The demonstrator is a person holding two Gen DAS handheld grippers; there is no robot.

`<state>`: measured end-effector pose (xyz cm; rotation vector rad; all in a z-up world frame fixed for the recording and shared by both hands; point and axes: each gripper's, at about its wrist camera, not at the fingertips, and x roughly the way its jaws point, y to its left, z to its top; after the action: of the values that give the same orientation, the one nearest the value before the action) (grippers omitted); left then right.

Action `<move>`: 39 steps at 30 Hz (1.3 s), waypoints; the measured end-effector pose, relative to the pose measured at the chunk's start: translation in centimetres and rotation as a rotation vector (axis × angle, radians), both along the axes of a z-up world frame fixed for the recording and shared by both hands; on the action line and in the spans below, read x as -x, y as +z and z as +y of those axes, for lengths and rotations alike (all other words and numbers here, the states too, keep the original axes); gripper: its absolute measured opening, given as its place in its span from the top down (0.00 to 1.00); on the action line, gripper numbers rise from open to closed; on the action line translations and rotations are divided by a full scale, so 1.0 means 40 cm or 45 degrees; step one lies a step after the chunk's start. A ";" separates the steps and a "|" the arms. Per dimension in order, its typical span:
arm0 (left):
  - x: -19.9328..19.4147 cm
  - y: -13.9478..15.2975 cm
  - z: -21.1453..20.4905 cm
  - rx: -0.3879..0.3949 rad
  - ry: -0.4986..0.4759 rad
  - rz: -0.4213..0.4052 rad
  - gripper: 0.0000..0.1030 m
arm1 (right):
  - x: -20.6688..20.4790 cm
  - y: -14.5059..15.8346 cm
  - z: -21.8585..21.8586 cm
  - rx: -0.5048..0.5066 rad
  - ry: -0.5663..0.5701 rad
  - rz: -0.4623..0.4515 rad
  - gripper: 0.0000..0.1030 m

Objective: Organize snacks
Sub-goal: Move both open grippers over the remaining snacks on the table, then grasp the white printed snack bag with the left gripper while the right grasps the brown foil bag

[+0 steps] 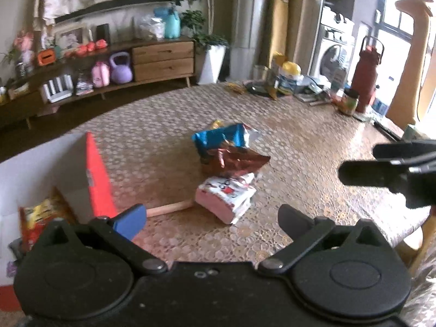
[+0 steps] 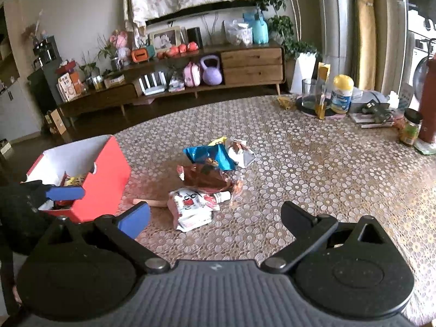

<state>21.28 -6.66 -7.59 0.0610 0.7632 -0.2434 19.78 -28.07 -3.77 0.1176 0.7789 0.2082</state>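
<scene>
hovering over box (image 2: 109,174), left hand-held gripper (image 1: 212,218) gapes

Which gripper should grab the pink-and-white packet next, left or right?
Probably left. The left gripper is open and empty with the pink-and-white packet between its fingers' line, and the red box is right beside it. The right gripper, also open, sits farther from the box.

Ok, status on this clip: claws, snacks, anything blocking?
Left claw open, empty, beside red box. Right claw open, empty. Snack packets piled mid-table, one yellow bag boxed. Wooden stick by the pile; nothing blocking.
</scene>
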 end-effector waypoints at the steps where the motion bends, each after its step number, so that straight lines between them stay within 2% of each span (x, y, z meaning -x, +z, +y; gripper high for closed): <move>1: -0.009 -0.009 -0.005 0.002 -0.011 0.002 0.00 | -0.013 -0.006 0.002 0.002 0.010 0.005 0.00; 14: -0.084 -0.122 -0.110 -0.157 -0.211 -0.080 0.00 | -0.200 -0.100 0.009 -0.030 0.108 0.114 0.00; 17: -0.104 -0.147 -0.116 -0.185 -0.211 -0.067 0.00 | -0.225 -0.123 0.022 -0.032 0.126 0.134 0.00; 23: -0.140 -0.180 -0.115 -0.152 -0.202 -0.036 0.00 | -0.277 -0.164 0.054 -0.060 0.141 0.168 0.00; 31: -0.172 -0.216 -0.125 -0.170 -0.177 -0.025 0.00 | -0.337 -0.220 0.092 -0.076 0.151 0.223 0.00; 34: -0.182 -0.227 -0.129 -0.178 -0.178 -0.016 0.03 | -0.351 -0.234 0.101 -0.063 0.149 0.230 0.00; 39: -0.198 -0.245 -0.133 -0.193 -0.173 0.004 0.17 | -0.365 -0.251 0.102 -0.074 0.145 0.235 0.00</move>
<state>29.19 -11.98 -17.39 0.2569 0.7806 -0.3143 34.38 -23.98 -13.80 0.1490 0.9643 0.3315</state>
